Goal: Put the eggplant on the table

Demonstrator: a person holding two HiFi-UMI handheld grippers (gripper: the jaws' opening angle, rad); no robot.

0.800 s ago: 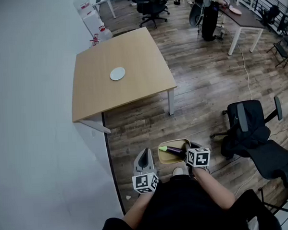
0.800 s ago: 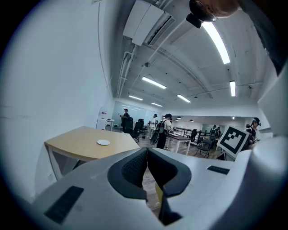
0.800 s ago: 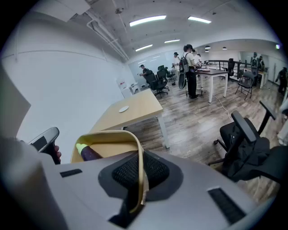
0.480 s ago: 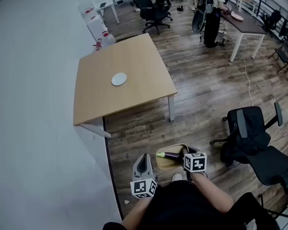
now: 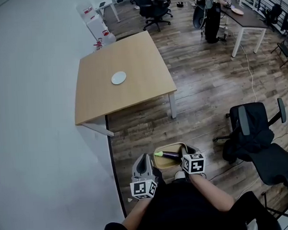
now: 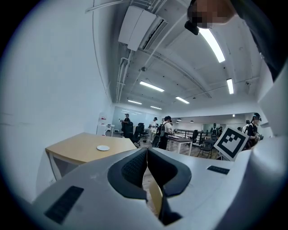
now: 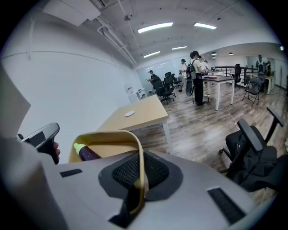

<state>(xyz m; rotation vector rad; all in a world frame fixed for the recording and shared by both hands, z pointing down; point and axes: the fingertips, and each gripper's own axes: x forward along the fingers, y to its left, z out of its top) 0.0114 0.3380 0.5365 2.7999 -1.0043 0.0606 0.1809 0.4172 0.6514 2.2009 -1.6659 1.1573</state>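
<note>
One eggplant, dark purple with a pale green stem end, lies inside a tan basket. It sits just ahead and to the left of the right gripper's fingers and does not touch them. In the right gripper view the eggplant rests low against the basket's wall farthest from the fingers, its green end at the far left. The right gripper is clamped on the basket's thin rim. The rim runs down between the two dark ribbed pads, and the basket is held out in front of them.

Just left of the basket is the left gripper. Seen from the right gripper view, the left gripper stands beside the basket's left side and looks apart from it. In its own view the left gripper has its pads closed tip to tip with nothing pinched between them. A narrow tan strip shows through the gap behind the tips, and I cannot tell what it is.

Well ahead of both pairs of fingers stands the wooden table, with a small white plate near its middle. The eggplant is well apart from it. A black office chair stands to the right of the right gripper's fingers on the wood floor. A pale wall runs along the left of the left gripper's fingers.
</note>
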